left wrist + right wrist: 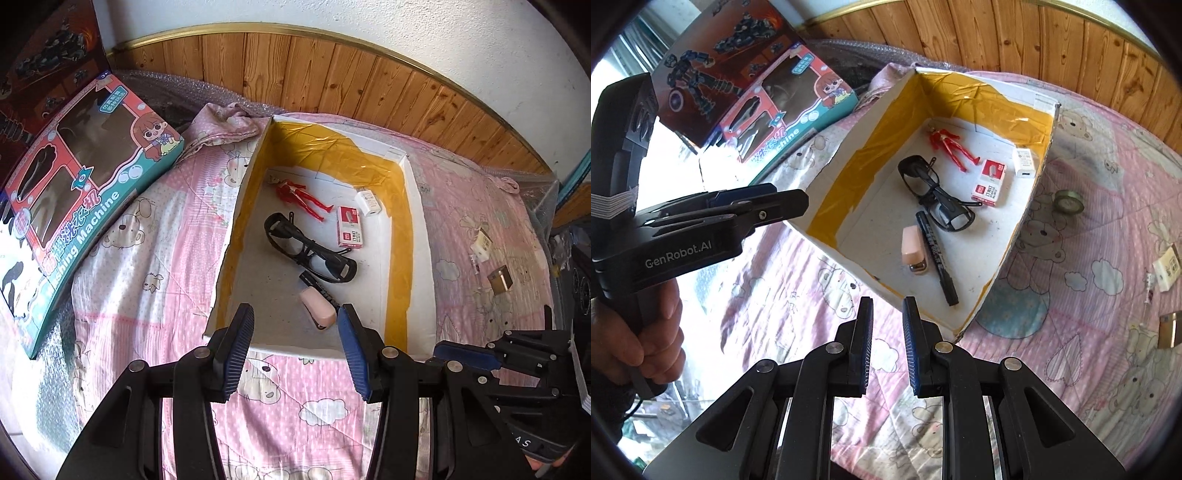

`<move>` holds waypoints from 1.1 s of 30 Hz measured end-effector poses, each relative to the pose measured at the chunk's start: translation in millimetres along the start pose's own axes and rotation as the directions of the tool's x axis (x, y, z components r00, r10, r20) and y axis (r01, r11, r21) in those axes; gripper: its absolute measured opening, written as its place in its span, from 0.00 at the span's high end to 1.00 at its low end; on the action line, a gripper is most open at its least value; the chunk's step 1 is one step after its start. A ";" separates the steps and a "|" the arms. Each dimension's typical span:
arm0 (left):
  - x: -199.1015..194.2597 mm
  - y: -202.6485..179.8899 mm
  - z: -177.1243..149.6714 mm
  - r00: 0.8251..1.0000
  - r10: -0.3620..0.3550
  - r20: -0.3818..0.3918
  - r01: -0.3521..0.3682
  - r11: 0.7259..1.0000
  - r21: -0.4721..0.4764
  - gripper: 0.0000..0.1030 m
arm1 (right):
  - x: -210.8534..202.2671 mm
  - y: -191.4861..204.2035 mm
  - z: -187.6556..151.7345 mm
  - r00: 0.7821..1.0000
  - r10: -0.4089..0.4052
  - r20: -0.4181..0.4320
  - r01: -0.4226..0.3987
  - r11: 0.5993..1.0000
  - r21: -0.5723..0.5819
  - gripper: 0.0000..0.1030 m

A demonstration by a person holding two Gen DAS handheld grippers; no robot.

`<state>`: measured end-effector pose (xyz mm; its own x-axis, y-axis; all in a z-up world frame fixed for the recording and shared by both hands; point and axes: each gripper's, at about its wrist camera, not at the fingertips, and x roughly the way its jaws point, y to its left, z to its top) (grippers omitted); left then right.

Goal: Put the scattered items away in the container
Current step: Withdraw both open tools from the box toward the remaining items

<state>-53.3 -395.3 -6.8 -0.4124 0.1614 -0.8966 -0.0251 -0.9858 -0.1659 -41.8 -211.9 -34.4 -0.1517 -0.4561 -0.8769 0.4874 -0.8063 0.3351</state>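
Two toy boxes sit at the far left on the pink quilt [129,295]; the nearer one [74,206] reads "Washing Machine". Next comes the open cardboard container [831,173], its inner walls taped yellow, its long axis running away from the cameras toward the wooden headboard [369,85]. Inside lie a red figure [301,197], black glasses [306,251], a black marker [936,254] pointing lengthwise, a pink stapler [914,251], a red staple box [990,181] and a white charger [1025,160]. Bare quilt borders the container on both sides. To its right, still scattered, are a green tape roll [1069,201] and a small white carton [1167,269]. The left gripper [295,350] is spread wide and empty; "GenRobot.AI" marks its body. The right gripper [888,347] shows a narrow gap, holding nothing.
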 end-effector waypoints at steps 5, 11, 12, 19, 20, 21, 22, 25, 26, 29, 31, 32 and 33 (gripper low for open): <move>-16.9 -21.7 -6.4 1.000 -0.019 0.023 0.018 0.999 0.029 0.52 | -12.9 7.5 -5.4 1.000 -0.001 0.023 0.002 1.000 -0.014 0.81; -32.1 -41.8 -16.0 0.998 -0.042 0.040 0.040 0.998 0.056 0.52 | -26.0 9.3 -12.9 0.999 0.000 0.046 0.001 1.000 -0.014 0.81; -33.8 -44.4 -17.4 0.998 -0.044 0.041 0.041 0.997 0.060 0.52 | -28.4 9.4 -14.0 0.999 0.000 0.051 0.000 1.000 -0.014 0.81; -46.2 -61.0 -25.8 0.998 -0.050 0.049 0.046 0.995 0.086 0.52 | -44.9 8.9 -27.7 0.996 0.018 0.091 -0.018 1.000 -0.004 0.81; -47.8 -63.2 -26.7 0.997 -0.050 0.051 0.045 0.995 0.091 0.52 | -46.6 7.9 -30.3 0.995 0.021 0.097 -0.021 1.000 0.002 0.81; -49.2 -65.6 -27.8 0.997 -0.052 0.054 0.046 0.994 0.096 0.52 | -48.1 6.2 -32.9 0.994 0.024 0.103 -0.025 1.000 0.009 0.80; -50.2 -68.1 -28.7 0.997 -0.057 0.054 0.051 0.994 0.099 0.51 | -49.8 4.1 -35.2 0.994 0.024 0.110 -0.026 1.000 0.018 0.80; -50.8 -75.0 -31.0 0.996 -0.081 0.048 0.076 0.993 0.095 0.48 | -56.0 -5.7 -42.2 0.991 0.026 0.133 -0.032 0.998 0.049 0.80; -50.4 -78.1 -31.7 0.995 -0.086 0.045 0.081 0.992 0.096 0.48 | -58.3 -9.4 -44.6 0.990 0.025 0.141 -0.033 0.998 0.061 0.80; -47.1 -90.6 -32.9 0.994 -0.101 0.029 0.098 0.990 0.106 0.48 | -65.5 -25.2 -52.9 0.987 0.026 0.161 -0.044 0.993 0.106 0.81; -43.8 -101.8 -33.2 0.994 -0.112 0.016 0.109 0.987 0.119 0.48 | -69.5 -38.0 -59.7 0.985 0.024 0.170 -0.048 0.989 0.140 0.81; -41.8 -107.9 -32.9 0.993 -0.115 0.009 0.113 0.985 0.127 0.48 | -70.7 -45.1 -63.4 0.985 0.022 0.172 -0.050 0.986 0.159 0.81; -39.6 -114.5 -32.5 0.993 -0.120 0.002 0.118 0.984 0.135 0.48 | -71.9 -52.6 -67.1 0.984 0.020 0.174 -0.052 0.982 0.179 0.81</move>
<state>-4.5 -287.4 34.3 -0.4083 0.2781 -0.8695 -0.1961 -0.9570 -0.2140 1.3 -111.5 -12.1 -0.2894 -0.5309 -0.7965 0.3328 -0.8360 0.4363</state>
